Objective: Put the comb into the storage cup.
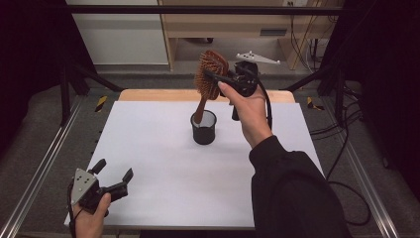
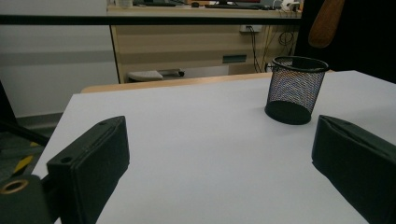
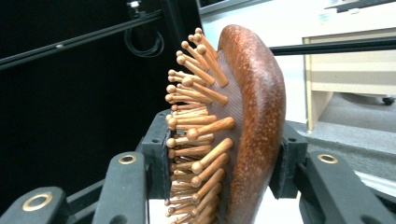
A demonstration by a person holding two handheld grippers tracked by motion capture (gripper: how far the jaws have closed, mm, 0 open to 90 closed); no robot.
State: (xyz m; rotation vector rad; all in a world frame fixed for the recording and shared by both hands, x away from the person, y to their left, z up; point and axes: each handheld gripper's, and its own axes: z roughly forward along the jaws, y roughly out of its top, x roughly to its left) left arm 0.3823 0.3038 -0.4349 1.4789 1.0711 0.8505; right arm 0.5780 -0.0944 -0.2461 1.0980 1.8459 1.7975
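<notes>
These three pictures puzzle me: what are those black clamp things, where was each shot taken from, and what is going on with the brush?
No robot arm is at work here: a person holds a hand-operated two-jaw gripper in each hand. The high view looks down on a white table from above the person's side. The other two pictures come from small cameras riding on the grippers, looking along their black jaws.

On the table stands a black wire-mesh cup. The right gripper is shut on the head of a brown wooden hairbrush with peg bristles; its own view shows one jaw on the bristle side and one on the smooth back. The brush hangs handle-down, with the handle tip at the cup's mouth; how far in it reaches is hard to tell.

The left gripper is at the near left corner, jaws open, holding nothing.
</notes>
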